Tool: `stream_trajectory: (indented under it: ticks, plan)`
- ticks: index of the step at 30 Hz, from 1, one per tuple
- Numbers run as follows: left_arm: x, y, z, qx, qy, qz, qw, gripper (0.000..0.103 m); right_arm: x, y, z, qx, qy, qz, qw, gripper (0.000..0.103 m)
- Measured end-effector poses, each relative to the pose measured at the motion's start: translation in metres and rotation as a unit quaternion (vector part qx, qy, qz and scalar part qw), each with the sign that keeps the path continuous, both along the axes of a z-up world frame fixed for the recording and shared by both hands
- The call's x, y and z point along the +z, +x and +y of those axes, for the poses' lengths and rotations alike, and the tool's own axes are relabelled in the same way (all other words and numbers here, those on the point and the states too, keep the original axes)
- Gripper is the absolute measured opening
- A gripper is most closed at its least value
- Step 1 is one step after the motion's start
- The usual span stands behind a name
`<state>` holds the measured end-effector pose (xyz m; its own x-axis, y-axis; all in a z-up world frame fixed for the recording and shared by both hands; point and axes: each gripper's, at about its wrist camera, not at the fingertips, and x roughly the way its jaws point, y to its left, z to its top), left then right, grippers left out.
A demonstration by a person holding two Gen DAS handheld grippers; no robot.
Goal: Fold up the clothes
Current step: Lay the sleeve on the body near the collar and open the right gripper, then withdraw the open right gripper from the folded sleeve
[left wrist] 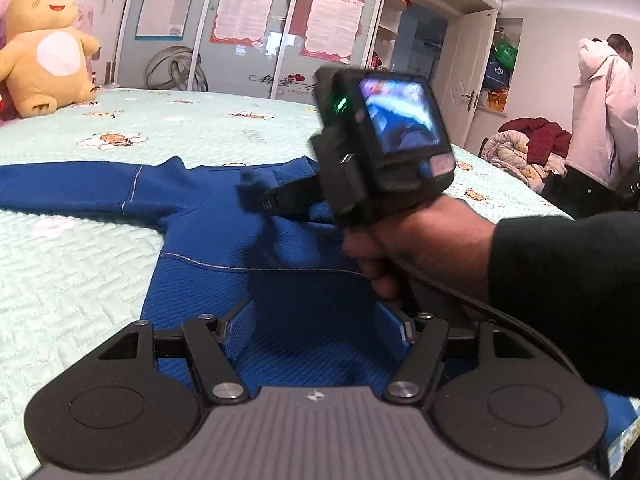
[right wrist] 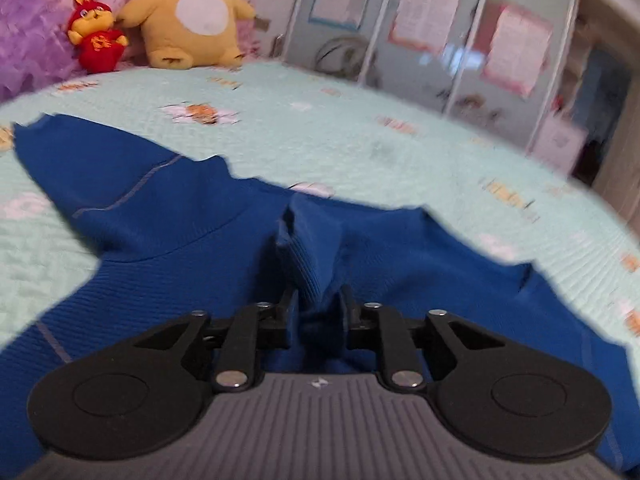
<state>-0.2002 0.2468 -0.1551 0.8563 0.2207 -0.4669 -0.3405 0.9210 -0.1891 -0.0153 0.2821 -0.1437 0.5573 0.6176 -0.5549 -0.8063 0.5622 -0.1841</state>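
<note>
Ahead of both your grippers spreads the bed [left wrist: 80, 272], its pale mint quilt stitched in a woven, brick-like relief with small printed bees. On it, right under your tools, lies the blue sweater [left wrist: 256, 240], a ribbed knit with thin pale seam lines; one sleeve stretches flat out to the left of your left gripper [left wrist: 316, 328], the body runs beneath it. That gripper's fingers stand apart over the knit, their pads covered in blue ribbed fabric, and they pinch nothing. Above and to its right, your right hand [left wrist: 424, 244] in a dark sleeve grips the other tool's black handle, whose small glossy screen faces back.

In the right wrist view, your right gripper [right wrist: 318, 300] has a raised fold of the sweater [right wrist: 308, 248] standing up between its black fingers; the view is blurred, so you cannot tell whether the pads press on it.

Beyond the sweater, far ahead and to the left, a plump yellow plush toy [right wrist: 188, 12] with a round white belly sits at the quilt's edge, a smaller red plush [right wrist: 96, 40] beside it.
</note>
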Motion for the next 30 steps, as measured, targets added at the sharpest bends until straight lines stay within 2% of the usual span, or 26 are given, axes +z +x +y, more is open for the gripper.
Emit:
stream_trajectory:
  ticks: [1, 2, 6, 8, 10, 13, 15, 16, 18, 21, 23, 24, 25, 26, 27, 28, 29, 30]
  plan:
    - [-0.001, 0.001, 0.000, 0.001, -0.001, 0.002, 1.0000, 0.069, 0.002, 0.000, -0.004, 0.008, 0.003, 0.018, 1.000, 0.040]
    - [-0.001, 0.001, 0.001, 0.003, -0.002, 0.004, 1.0000, 0.069, 0.008, -0.004, -0.012, 0.007, 0.020, 0.016, 1.000, 0.045]
    - [-0.005, 0.001, 0.004, 0.002, -0.002, 0.007, 1.0000, 0.069, 0.029, -0.010, -0.060, -0.035, 0.094, 0.010, 0.995, 0.045]
    - [-0.006, 0.001, 0.003, 0.000, 0.000, 0.009, 1.0000, 0.069, 0.030, -0.003, -0.090, -0.079, 0.092, -0.005, 0.993, 0.045]
    - [-0.007, 0.002, 0.002, -0.001, 0.003, 0.013, 0.9999, 0.069, 0.020, 0.013, -0.123, -0.127, 0.068, -0.009, 0.990, 0.044]
    - [-0.010, 0.003, 0.000, -0.001, 0.004, 0.021, 0.9998, 0.069, 0.002, 0.049, -0.175, -0.229, 0.036, 0.015, 0.973, 0.044]
    - [-0.011, 0.004, -0.001, -0.003, 0.004, 0.026, 0.9997, 0.069, -0.006, 0.069, -0.204, -0.275, 0.043, 0.046, 0.959, 0.033]
    - [-0.012, 0.005, -0.002, -0.004, 0.005, 0.027, 0.9996, 0.069, -0.003, 0.067, -0.208, -0.276, 0.052, 0.045, 0.959, 0.023]
    - [-0.013, 0.007, -0.002, -0.004, 0.007, 0.030, 0.9995, 0.069, 0.004, 0.063, -0.216, -0.278, 0.072, 0.044, 0.957, 0.023]
    - [-0.015, 0.007, -0.003, -0.005, 0.009, 0.033, 0.9994, 0.069, 0.019, 0.047, -0.207, -0.243, 0.115, 0.031, 0.963, 0.023]
    - [-0.016, 0.008, -0.003, -0.007, 0.008, 0.034, 0.9994, 0.069, 0.016, 0.048, -0.205, -0.243, 0.112, 0.041, 0.963, 0.026]
    - [-0.016, 0.008, -0.003, -0.007, 0.008, 0.034, 0.9994, 0.069, 0.009, 0.054, -0.208, -0.255, 0.091, 0.050, 0.961, 0.026]
    - [-0.016, 0.009, -0.003, -0.008, 0.008, 0.034, 0.9994, 0.069, -0.002, 0.062, -0.211, -0.280, 0.060, 0.060, 0.956, 0.023]
    - [-0.015, 0.009, -0.003, -0.008, 0.008, 0.034, 0.9993, 0.069, -0.007, 0.063, -0.219, -0.287, 0.058, 0.062, 0.954, 0.018]
    - [-0.015, 0.008, -0.003, -0.008, 0.008, 0.035, 0.9993, 0.069, -0.006, 0.055, -0.218, -0.282, 0.064, 0.048, 0.956, 0.018]
    - [-0.015, 0.009, -0.003, -0.007, 0.006, 0.036, 0.9993, 0.069, -0.005, 0.047, -0.217, -0.277, 0.069, 0.035, 0.958, 0.023]
    - [-0.015, 0.010, -0.003, -0.005, 0.004, 0.038, 0.9992, 0.069, -0.004, 0.039, -0.216, -0.272, 0.073, 0.021, 0.959, 0.033]
    - [-0.016, 0.011, -0.002, -0.003, 0.002, 0.043, 0.9991, 0.070, -0.008, 0.033, -0.207, -0.261, 0.052, 0.005, 0.964, 0.042]
